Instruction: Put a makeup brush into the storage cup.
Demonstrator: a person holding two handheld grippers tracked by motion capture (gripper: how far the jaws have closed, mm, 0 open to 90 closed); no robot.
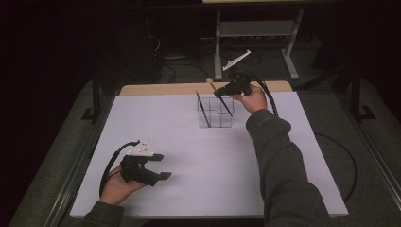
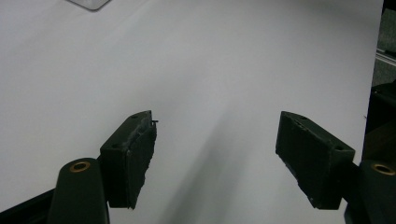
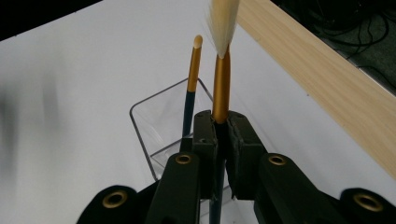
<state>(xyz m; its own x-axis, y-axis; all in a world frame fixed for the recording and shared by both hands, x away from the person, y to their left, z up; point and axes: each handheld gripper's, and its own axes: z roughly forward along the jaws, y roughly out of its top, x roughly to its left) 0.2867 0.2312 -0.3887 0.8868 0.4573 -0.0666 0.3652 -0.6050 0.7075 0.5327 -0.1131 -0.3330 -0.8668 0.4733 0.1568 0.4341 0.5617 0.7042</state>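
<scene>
Scene: we look down on a white table (image 1: 189,189) with a wooden strip along its far edge; a person works it with a hand-held gripper in each hand.
Holder: a clear plastic organizer (image 1: 215,113), split into compartments, stands near the far edge.
Right gripper (image 1: 222,92): its jaws are pressed together on the shaft of a calligraphy brush (image 3: 221,84), just below the gold band; the pale bristle tip points up.
Held brush: it leans at a slant, with its lower end down inside the organizer; which compartment we cannot tell.
Second brush (image 3: 193,70): it already stands in the organizer, leaning, just beside the held one.
Left gripper (image 1: 158,166): jaws spread wide with nothing between them, low over bare table near the front, well apart from the holder.
Progress: we judge one brush stowed and the other nearly so; what remains is to let go and draw the right hand away.
</scene>
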